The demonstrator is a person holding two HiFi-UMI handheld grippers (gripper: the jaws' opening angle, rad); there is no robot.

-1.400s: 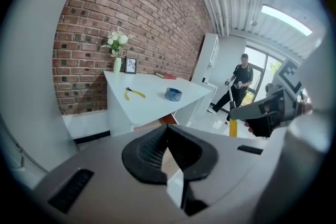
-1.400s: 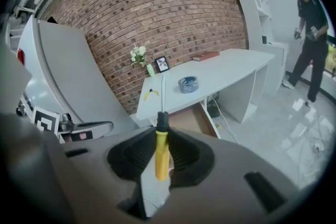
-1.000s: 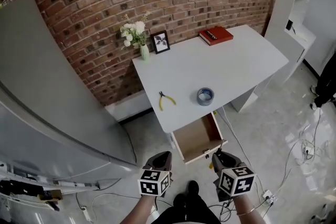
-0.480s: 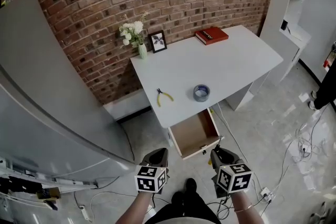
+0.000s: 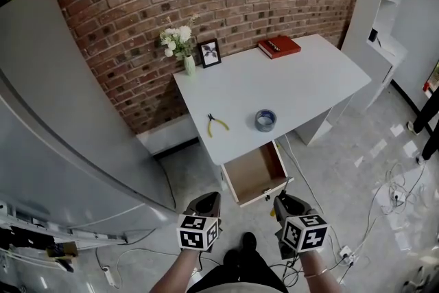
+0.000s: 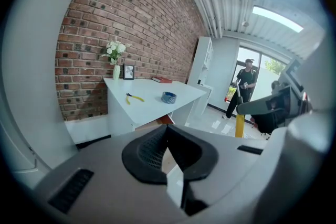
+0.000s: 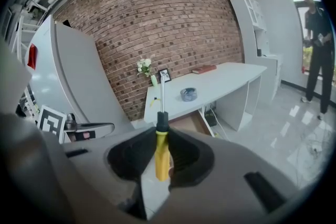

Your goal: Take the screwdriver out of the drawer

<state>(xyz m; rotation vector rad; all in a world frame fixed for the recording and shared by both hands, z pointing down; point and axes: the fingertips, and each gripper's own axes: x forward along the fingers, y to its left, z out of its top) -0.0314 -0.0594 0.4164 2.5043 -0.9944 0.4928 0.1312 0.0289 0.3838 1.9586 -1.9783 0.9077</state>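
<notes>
A: Right gripper view: right gripper clamps a yellow-handled screwdriver with black collar and steel shaft, tip aimed towards the white table.
B: Left gripper?
A: Jaws together, nothing between.
B: Drawer?
A: Head view: open wooden drawer under the table edge, both grippers near it, not touching.
</notes>
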